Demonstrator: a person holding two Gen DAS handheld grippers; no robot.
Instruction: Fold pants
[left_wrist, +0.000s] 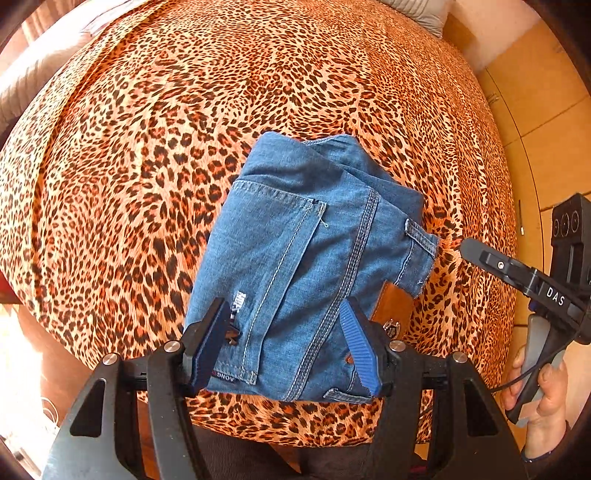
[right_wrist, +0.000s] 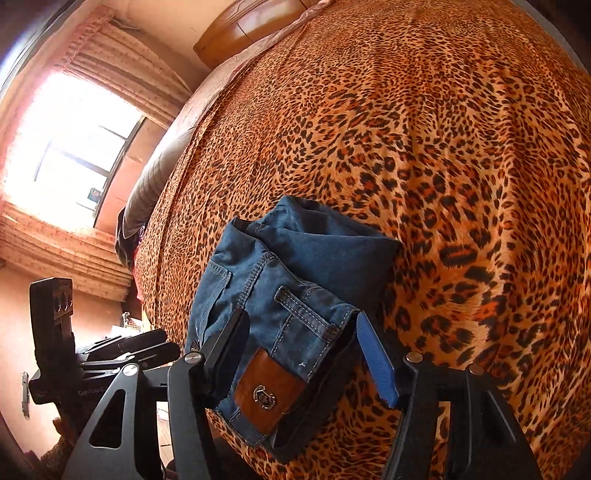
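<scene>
Folded jeans (left_wrist: 303, 258) lie near the front edge of the bed (left_wrist: 147, 147).
Both pairs of fingers are spread over the denim bundle without pinching it: the left gripper (left_wrist: 286, 341) above its pocket side, the right gripper (right_wrist: 308, 360) above the brown leather patch (right_wrist: 267, 397) at the waistband.

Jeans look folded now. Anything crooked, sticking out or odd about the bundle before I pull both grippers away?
Mostly tidy. The folded blue denim pants lie askew near the edge of the leopard-print bedspread. One waistband corner with its belt loop juts past the stack, and the brown leather patch peeks from beneath. Nothing looks damaged.
</scene>
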